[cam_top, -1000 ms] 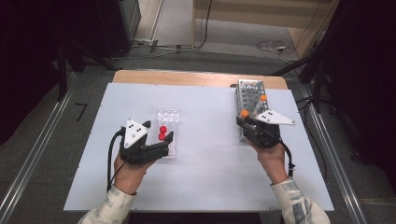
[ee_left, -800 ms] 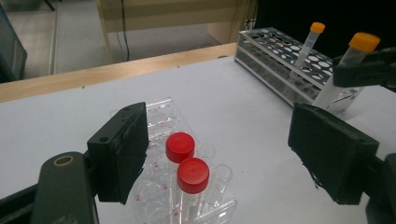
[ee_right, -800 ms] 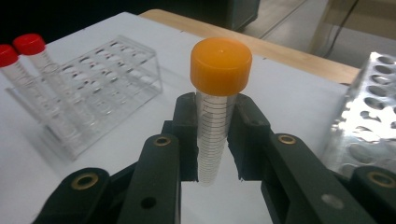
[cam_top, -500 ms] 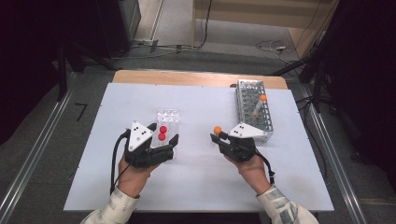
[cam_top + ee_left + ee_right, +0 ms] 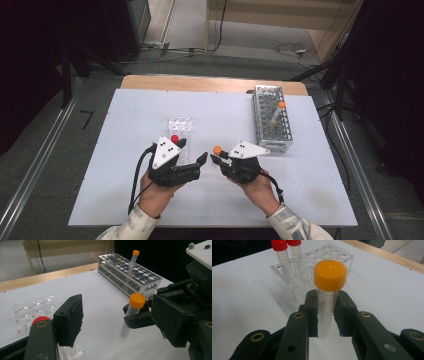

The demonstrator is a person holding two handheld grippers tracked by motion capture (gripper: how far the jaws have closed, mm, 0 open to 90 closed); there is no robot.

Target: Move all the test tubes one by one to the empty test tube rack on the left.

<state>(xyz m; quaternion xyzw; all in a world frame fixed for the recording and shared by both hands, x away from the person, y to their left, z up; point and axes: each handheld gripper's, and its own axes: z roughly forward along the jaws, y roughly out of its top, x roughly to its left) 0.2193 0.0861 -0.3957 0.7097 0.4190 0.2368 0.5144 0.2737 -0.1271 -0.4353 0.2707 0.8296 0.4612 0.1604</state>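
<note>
Here, the right gripper [image 5: 216, 158] is clamped on an orange-capped tube [image 5: 327, 300], holding it upright above the white table [image 5: 125, 200], between the clear rack [image 5: 179, 125] with red-capped tubes [image 5: 279, 245] and the metal rack [image 5: 272, 132]. Facing it, the left gripper [image 5: 202, 159] has nothing between its jaws, which have just been closing.

Orange-capped clear tube [image 5: 328, 302], red-capped tubes [image 5: 283, 255] in a clear rack [image 5: 312, 262] — white table [image 5: 125, 200], black jaws.

left tongs [image 5: 199, 162] - black, white dotted plate | right tongs [image 5: 216, 159] - black, brass screws | sleeves [image 5: 131, 226] pale, patterned
</note>
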